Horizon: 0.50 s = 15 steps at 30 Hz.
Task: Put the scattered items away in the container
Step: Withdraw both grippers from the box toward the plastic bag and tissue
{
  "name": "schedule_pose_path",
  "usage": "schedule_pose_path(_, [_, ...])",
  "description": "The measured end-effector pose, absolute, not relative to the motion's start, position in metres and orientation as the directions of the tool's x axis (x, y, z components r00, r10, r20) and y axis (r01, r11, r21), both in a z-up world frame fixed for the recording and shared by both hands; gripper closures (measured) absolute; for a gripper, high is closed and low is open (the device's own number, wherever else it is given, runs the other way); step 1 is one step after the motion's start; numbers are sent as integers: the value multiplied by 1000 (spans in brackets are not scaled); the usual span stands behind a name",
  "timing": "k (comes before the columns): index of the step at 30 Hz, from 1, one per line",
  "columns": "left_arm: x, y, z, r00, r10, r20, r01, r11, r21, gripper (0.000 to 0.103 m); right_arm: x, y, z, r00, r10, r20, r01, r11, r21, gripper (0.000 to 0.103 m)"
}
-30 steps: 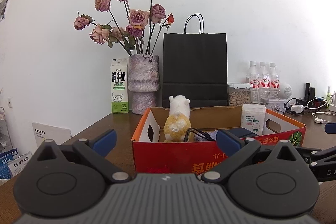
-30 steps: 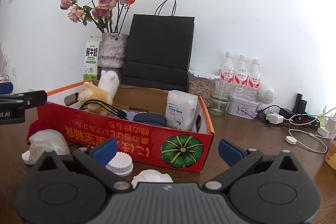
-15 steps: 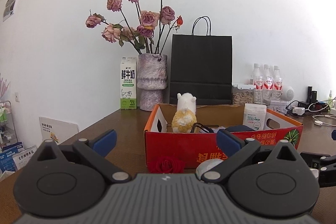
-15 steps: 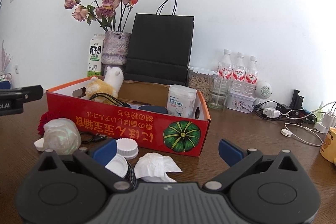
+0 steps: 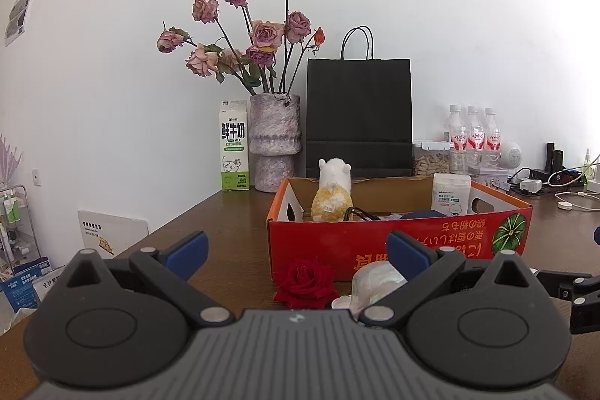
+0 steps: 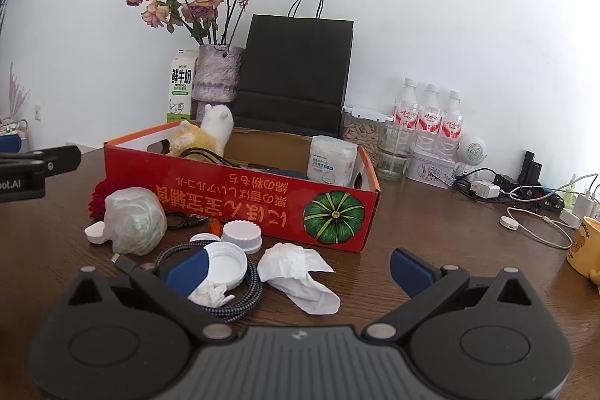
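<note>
1. Left gripper (image 5: 296, 246) had its fingers spread wide with nothing between them; it sat low over the brown surface (image 5: 225, 223), facing the box's short end.
2. Right gripper (image 6: 300, 267) was equally wide open and empty, facing the box's long red side.
3. Red cardboard box (image 6: 240, 190) stood mid-surface, top open, walls low. Already inside: a plush toy (image 6: 204, 137) at the left end, a black cable beside it, a white tub (image 6: 332, 162) at the right end.
4. Open room: bare surface to the right of the box in the right view, and to the left of it in the left view. The surface's left edge dropped off towards a wire rack.
5. Behind the box, against the wall: milk carton, vase of dried roses, black paper bag (image 5: 358, 119), three bottles. Chargers and cords far right.
6. Still loose in front of the box: red rose (image 5: 303, 282), pearly crumpled bag (image 6: 133, 220), two white lids (image 6: 242, 237), braided cable (image 6: 240, 291), crumpled tissue (image 6: 300, 272). The tissue lay between the right fingers.
</note>
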<state>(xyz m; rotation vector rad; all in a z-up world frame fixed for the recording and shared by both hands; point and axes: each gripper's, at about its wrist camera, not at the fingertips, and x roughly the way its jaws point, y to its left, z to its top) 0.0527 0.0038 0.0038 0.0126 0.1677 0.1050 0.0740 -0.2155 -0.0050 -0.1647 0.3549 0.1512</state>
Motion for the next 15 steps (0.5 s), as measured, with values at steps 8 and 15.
schedule_pose_path(8, [52,2,4,980,106,-167,-101,994,36,0,73,-213,-6,915,140,-379,-205,969,-137,0])
schedule_pose_path(15, [54,5,4,976,111,-187,-109,994,23,0,74,-212,-7,907,133,-400,-204,969,-142,0])
